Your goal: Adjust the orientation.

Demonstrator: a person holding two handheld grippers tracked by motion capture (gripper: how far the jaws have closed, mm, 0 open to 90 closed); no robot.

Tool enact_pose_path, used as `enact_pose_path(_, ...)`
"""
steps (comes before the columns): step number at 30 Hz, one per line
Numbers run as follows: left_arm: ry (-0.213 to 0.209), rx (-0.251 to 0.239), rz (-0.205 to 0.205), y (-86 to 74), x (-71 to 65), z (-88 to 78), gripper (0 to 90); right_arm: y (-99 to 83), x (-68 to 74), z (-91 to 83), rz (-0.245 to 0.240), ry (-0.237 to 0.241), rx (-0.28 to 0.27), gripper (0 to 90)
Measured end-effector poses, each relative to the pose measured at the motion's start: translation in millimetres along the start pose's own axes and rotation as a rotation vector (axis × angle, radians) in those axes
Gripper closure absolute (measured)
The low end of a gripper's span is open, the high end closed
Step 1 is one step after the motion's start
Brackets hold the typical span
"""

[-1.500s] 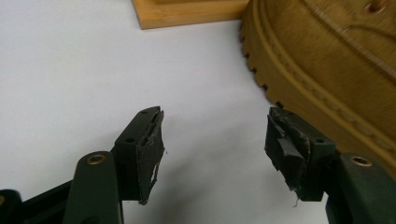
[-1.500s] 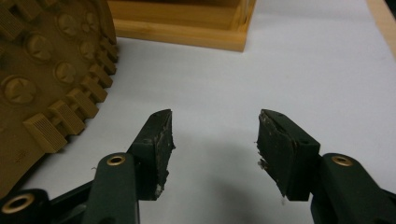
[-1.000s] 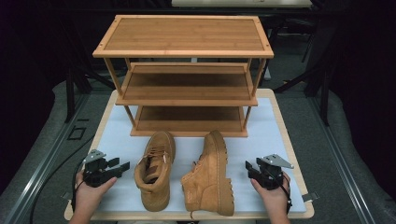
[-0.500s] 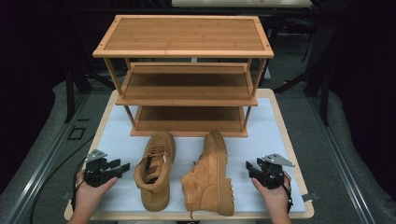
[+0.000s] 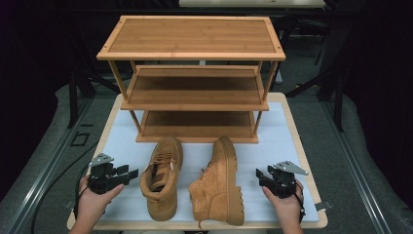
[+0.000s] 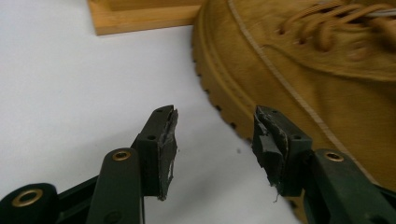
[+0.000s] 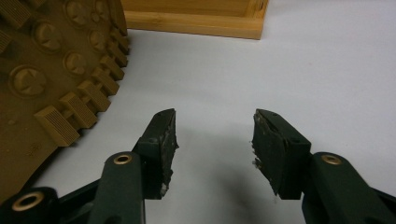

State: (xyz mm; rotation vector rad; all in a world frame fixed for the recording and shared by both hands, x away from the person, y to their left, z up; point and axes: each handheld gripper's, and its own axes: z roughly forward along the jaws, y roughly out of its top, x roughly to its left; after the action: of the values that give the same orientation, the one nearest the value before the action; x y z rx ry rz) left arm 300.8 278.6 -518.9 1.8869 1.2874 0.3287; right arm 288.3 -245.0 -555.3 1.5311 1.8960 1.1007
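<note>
Two tan boots, lower middle: upright boot and tipped-over boot. One three-shelf rack above. Left gripper and right gripper both gape empty; the left's jaws were just closing a little.

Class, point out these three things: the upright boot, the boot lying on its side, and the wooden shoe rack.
upright boot (image 5: 163,165), high view, laces.
boot lying on its side (image 5: 224,183), high view, suede side.
wooden shoe rack (image 5: 192,39), high view, top shelf.

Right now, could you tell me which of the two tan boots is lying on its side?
The boot nearer the right gripper: its lugged sole faces that gripper, while the other boot stands upright, laces up.
</note>
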Motion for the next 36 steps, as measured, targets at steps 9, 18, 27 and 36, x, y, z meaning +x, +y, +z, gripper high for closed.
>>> enact_pose_path(9,-0.041,0.013,0.010,32.9,-19.4,-33.9,48.9,-0.1,-3.5,-1.4,0.029,0.004,-0.015,48.6)
enact_pose_path(18,-0.059,0.007,0.030,50.1,-34.2,-56.1,48.8,-0.7,-4.3,-0.7,0.042,0.004,-0.011,48.6)
enact_pose_path(27,-0.103,0.005,0.046,59.3,-54.0,-66.3,47.2,-0.8,-5.3,-1.1,0.047,0.002,-0.005,48.6)
enact_pose_path(36,-0.131,0.020,0.045,51.2,-68.0,-45.3,48.4,-1.0,-4.1,-0.9,0.046,0.003,-0.003,48.4)
